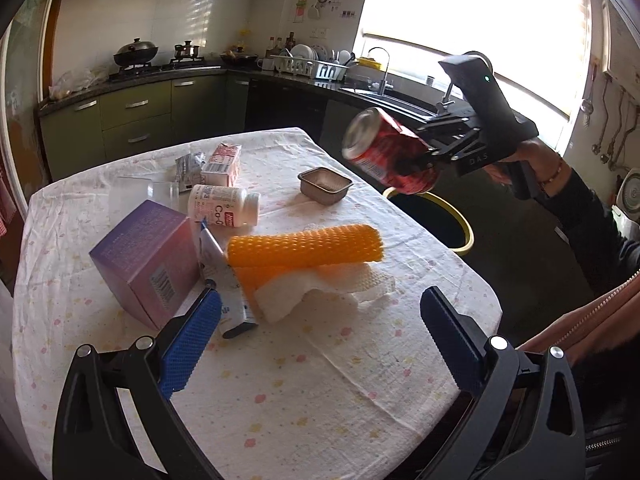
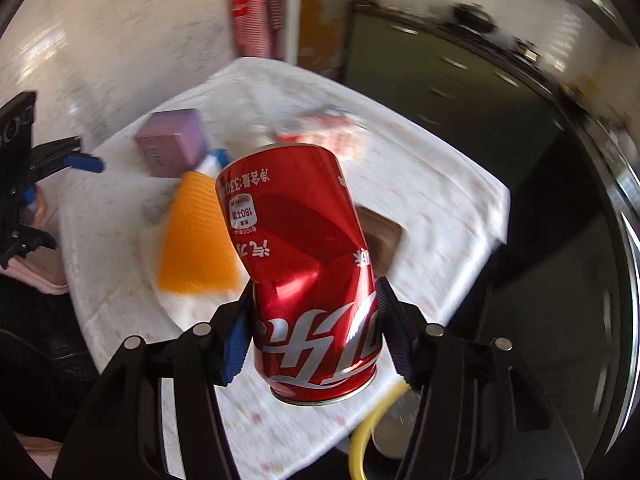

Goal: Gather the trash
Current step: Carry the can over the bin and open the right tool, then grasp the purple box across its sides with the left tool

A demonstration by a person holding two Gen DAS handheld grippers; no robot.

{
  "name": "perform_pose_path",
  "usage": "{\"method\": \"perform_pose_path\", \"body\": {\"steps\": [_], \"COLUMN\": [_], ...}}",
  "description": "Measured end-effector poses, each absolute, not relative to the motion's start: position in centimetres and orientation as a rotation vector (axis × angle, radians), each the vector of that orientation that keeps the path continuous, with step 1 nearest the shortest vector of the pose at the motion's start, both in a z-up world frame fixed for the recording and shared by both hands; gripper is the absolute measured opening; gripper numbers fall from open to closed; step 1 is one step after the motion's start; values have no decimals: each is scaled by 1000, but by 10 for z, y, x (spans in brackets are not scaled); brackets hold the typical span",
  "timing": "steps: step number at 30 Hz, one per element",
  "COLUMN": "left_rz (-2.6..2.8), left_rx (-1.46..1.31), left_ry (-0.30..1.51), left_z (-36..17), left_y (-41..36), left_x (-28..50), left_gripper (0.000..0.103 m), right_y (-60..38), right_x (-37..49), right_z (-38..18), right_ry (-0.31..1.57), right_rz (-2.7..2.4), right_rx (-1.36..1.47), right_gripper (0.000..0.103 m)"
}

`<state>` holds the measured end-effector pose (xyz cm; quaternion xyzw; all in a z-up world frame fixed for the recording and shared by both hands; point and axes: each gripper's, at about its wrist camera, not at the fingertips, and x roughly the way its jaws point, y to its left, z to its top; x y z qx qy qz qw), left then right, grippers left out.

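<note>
Table fills the left wrist view, covered by a white spotted cloth. Bin with yellow rim sits off the table edge at 3 o'clock, below the can. Purple box at 9 o'clock of table centre; orange mat rolled at centre, lying on a white paper towel. White bottle on its side at 11 o'clock, carton behind it, foil tray at 1 o'clock. Right gripper pinches a dented red can by its lower body, held in the air past the table edge at 2 o'clock, over the bin. Left gripper is spread wide, holding nothing, hovering over the near table, blue pads flanking the towel. Right view is motion-blurred.
</note>
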<state>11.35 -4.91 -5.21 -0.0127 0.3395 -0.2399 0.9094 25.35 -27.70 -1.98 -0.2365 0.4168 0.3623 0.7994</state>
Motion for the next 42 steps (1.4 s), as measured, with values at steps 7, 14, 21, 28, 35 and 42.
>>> {"method": "perform_pose_path", "body": {"steps": [7, 14, 21, 28, 35, 42], "left_rz": [-522, -531, -530, -522, -419, -348], "left_rx": [-1, 58, 70, 28, 92, 124], "left_ry": [709, 706, 709, 734, 695, 649], "left_z": [-51, -46, -46, -59, -53, -43], "left_y": [-66, -85, -87, -68, -20, 34], "left_x": [116, 111, 113, 124, 146, 163], "left_gripper": [98, 98, 98, 98, 98, 98], "right_y": [-386, -432, -432, -405, -348, -316], "right_x": [270, 297, 278, 221, 182, 182], "right_z": [-71, -116, -115, -97, -85, -87], "right_ry": [1038, 1112, 1065, 957, 900, 908], "right_rz": [407, 222, 184, 267, 401, 445], "right_rx": [-419, -359, -261, -146, -187, -185], "right_gripper": [55, 69, 71, 74, 78, 78]}}
